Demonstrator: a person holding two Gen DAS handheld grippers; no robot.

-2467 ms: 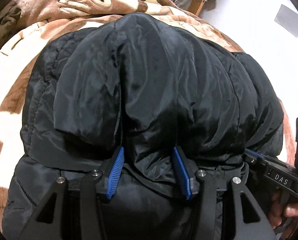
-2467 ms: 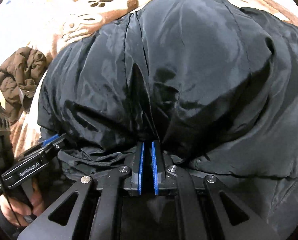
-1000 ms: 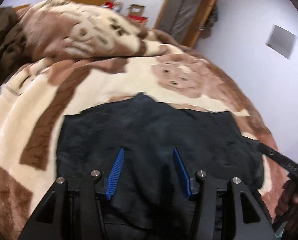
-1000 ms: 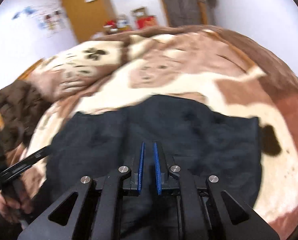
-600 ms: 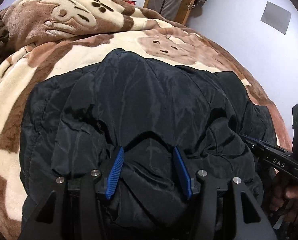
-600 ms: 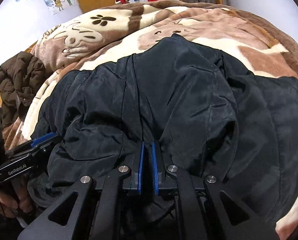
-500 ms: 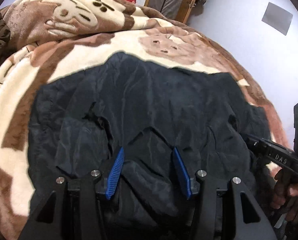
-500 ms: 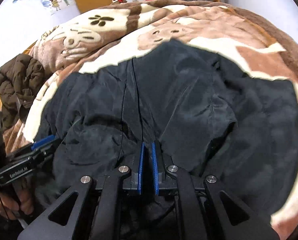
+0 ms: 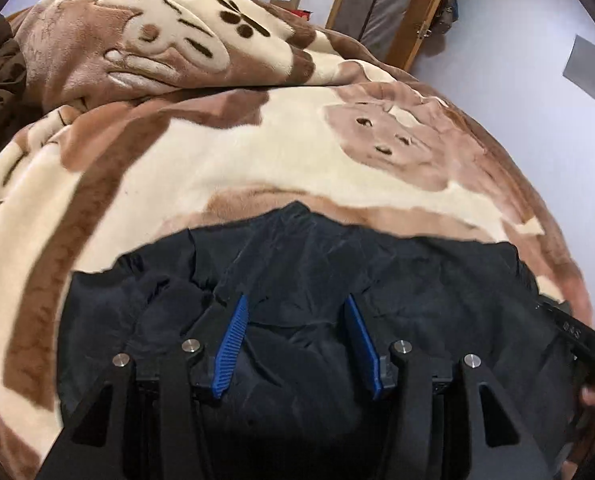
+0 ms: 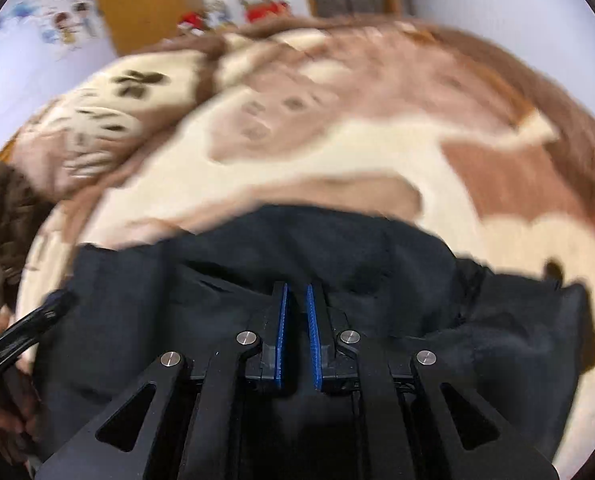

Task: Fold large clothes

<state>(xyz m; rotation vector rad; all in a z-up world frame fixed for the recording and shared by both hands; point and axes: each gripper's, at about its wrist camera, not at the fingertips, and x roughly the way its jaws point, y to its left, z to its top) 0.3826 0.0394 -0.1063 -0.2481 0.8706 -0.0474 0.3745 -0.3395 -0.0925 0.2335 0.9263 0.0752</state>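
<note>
Two grippers work one black padded jacket (image 9: 377, 280) lying on the brown-and-cream bear blanket (image 9: 217, 160). Left gripper (image 9: 297, 312) clamps a thick bunch of fabric at half width; right gripper (image 10: 295, 304) pinches a thin fold, nearly closed. Advise lowering both evenly, keeping edges aligned.

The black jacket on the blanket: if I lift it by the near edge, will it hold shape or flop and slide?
The black jacket will probably flop: it lies in soft creases and puffy folds. Its shell looks smooth with a slight sheen, so it may slip from a narrow pinch. It looks padded, so likely bulky but light. The plush blanket should resist sliding.
</note>
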